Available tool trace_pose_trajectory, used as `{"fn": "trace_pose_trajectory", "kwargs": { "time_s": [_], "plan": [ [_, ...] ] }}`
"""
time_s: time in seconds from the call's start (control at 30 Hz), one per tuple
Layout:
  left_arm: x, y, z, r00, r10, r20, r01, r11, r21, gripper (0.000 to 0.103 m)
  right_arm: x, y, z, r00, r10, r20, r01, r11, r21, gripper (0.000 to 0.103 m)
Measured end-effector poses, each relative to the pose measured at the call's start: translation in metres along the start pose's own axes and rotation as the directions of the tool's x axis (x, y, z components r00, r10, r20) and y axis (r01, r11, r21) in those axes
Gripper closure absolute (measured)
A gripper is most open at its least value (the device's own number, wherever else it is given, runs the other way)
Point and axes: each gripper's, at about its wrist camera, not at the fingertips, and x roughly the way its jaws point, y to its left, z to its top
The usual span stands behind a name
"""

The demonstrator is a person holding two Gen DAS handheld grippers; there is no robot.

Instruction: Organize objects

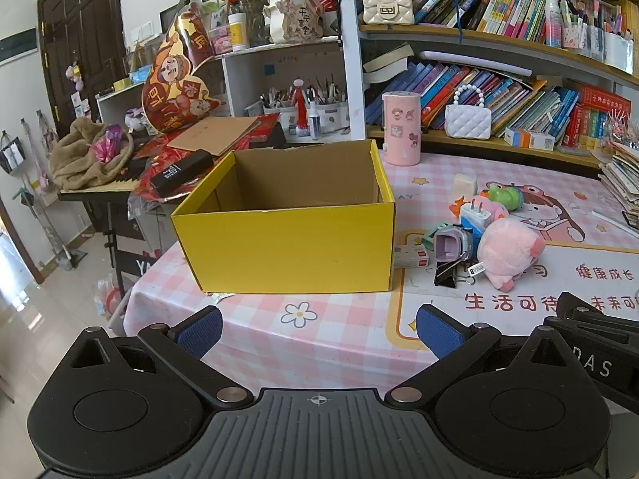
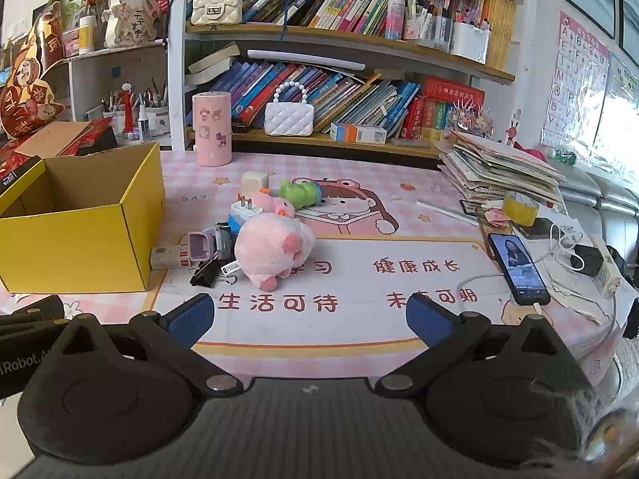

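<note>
On the worktop (image 2: 359, 207), the yellow box (image 1: 287, 239) stands beside the pink plush pig (image 2: 271, 251); left gripper (image 1: 319, 329) and right gripper (image 2: 309, 317) fingers spread wide, holding nothing.

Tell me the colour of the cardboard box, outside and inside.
The box is bright yellow outside and plain brown cardboard inside, best seen in the left wrist view.

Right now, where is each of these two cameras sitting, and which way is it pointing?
Left wrist view: sits on the left gripper, looking forward and down at the yellow box; its open blue-padded fingers show, plus part of the other gripper at right.
Right wrist view: sits on the right gripper, facing the pink plush pig and phone; its open fingers show.
Shared: box, pig, pink checked tablecloth, bookshelf.
</note>
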Motion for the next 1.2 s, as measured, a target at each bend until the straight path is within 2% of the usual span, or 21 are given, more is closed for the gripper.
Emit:
{"fn": "trace_pose_trajectory", "kwargs": {
  "time_s": [1.2],
  "plan": [
    [0.0039, 0.0026, 0.0000, 1.000, -0.002, -0.003, 0.002, 1.000, -0.001, 0.000, 0.0024, 0.0024, 0.0004, 1.000, 0.001, -0.007, -0.001, 1.000, 0.002, 0.000]
  ]
}}
